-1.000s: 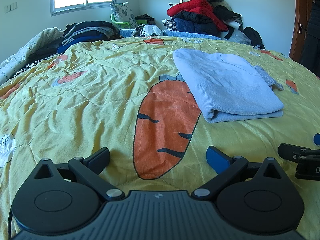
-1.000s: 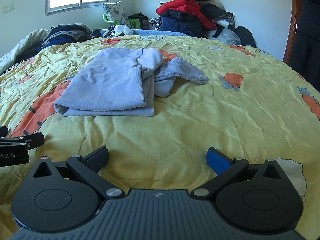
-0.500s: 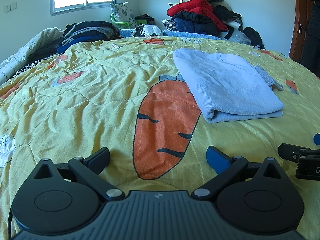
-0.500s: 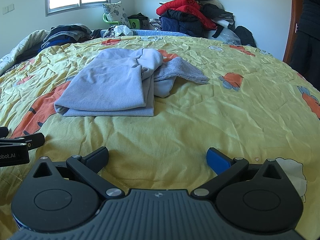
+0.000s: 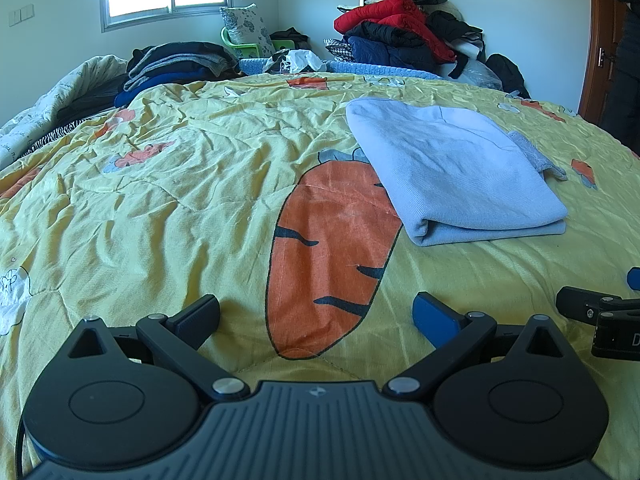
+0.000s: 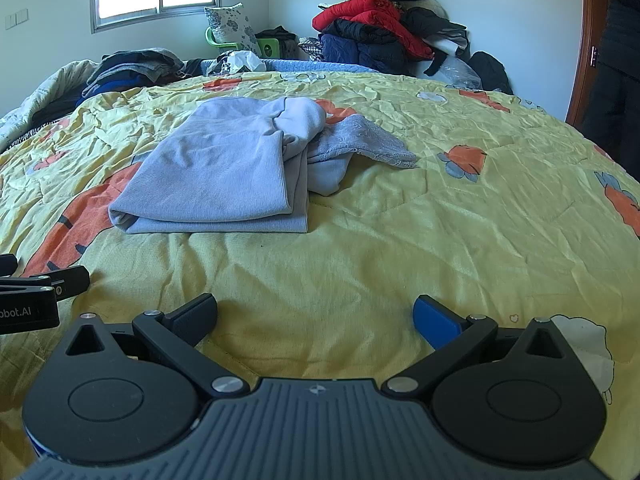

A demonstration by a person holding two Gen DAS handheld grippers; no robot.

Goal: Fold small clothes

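Nothing moved since earlier frames; we kept both claws parked low over bed. Left claw spread wide, empty; right claw likewise. One pale blue garment, partly folded, lay mid-bed, well ahead. We judged it soft, light, limp; best pinched at loose lace-edged end. Count: one garment, two claws.

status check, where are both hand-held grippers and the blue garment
Left hand-held gripper open, empty, low over the bedspread. Right hand-held gripper open, empty. Blue garment folded ahead, one lacy end sticking out. Nothing between.
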